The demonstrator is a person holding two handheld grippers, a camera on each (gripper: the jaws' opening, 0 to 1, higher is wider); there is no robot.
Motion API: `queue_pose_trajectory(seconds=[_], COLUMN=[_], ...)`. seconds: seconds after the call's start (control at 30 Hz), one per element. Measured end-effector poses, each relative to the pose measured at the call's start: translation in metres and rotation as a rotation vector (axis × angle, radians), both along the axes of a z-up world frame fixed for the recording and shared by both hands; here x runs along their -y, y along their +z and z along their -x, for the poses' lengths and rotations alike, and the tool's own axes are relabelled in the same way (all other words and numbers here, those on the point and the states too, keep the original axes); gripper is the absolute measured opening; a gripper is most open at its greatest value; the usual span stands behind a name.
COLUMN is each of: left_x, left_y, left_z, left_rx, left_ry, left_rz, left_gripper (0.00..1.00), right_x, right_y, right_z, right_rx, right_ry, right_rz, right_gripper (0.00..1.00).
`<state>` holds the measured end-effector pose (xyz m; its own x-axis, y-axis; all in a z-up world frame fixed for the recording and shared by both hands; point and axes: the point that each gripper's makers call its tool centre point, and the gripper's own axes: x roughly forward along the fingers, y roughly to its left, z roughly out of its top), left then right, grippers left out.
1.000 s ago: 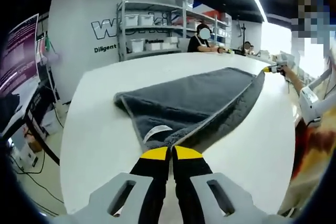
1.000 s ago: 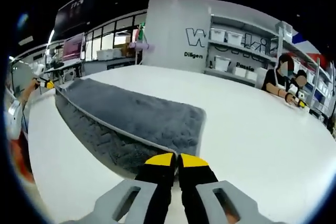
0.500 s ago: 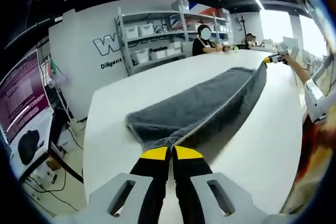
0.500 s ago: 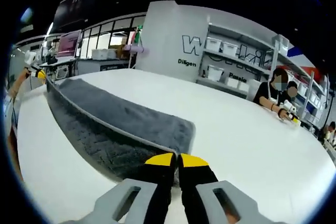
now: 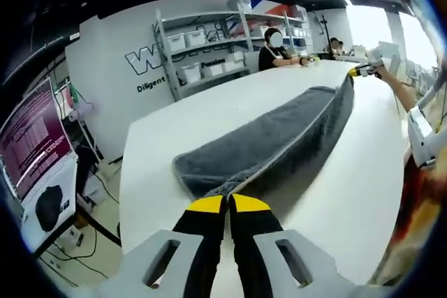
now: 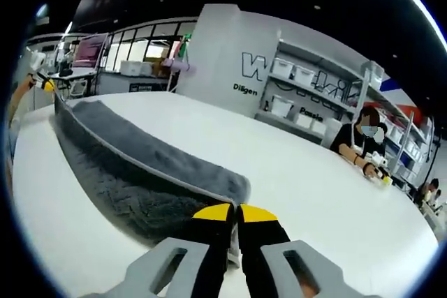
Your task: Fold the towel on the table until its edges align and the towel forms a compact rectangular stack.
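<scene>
In the left gripper view, the left hand-held gripper [image 5: 228, 204] has its yellow-tipped jaws pressed together, pinching one corner of the grey towel [image 5: 279, 137]. From that corner the towel runs away along the white table [image 5: 160, 151], its pale-trimmed edge lifted and a flap hanging down from it onto the table top. At the far end of that edge, the right hand-held gripper [image 5: 357, 72] shows small, held by a hand [image 5: 391, 82], at the towel's other corner.

In the right gripper view, the right hand-held gripper [image 6: 234, 213] likewise has its jaws closed on a corner of the towel [image 6: 133, 155]. The towel stretches from there toward the upper left, its raised edge taut, the lower layer lying on the table [image 6: 307, 193]. The left hand-held gripper [image 6: 46, 85] sits at the far end.

Beyond the table stand shelves [image 5: 209, 40] with white bins against a lettered wall. People [image 5: 276, 50] sit at the table's far side. A monitor [image 5: 31, 151] stands off the table's left edge.
</scene>
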<state>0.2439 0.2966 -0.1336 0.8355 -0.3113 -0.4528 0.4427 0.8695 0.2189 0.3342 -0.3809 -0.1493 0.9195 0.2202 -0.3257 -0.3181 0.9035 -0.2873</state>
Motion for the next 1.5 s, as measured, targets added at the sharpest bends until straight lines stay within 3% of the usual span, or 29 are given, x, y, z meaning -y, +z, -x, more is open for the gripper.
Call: queue_pose_trajectory(seconds=[0.27, 0.47, 1.2, 1.5], left_x=[0.001, 0.008, -0.004, -0.006], left_y=[0.007, 0.005, 0.000, 0.003], left_z=[-0.006, -0.023, -0.076, -0.100], left_rx=[-0.024, -0.012, -0.028, -0.002], left_ry=[0.012, 0.005, -0.004, -0.005], left_rz=[0.000, -0.016, -0.054, -0.047], left_gripper=[0.03, 0.03, 0.03, 0.03], right_x=[0.001, 0.002, 0.003, 0.004], right_y=[0.008, 0.010, 0.019, 0.024], right_z=[-0.009, -0.016, -0.045, -0.060], right_rx=[0.020, 0.025, 0.044, 0.077], right_ry=[-0.002, 0.002, -0.015, -0.036], right_rz=[0.025, 0.036, 0.091, 0.113], right_gripper=[0.00, 0.00, 0.00, 0.00])
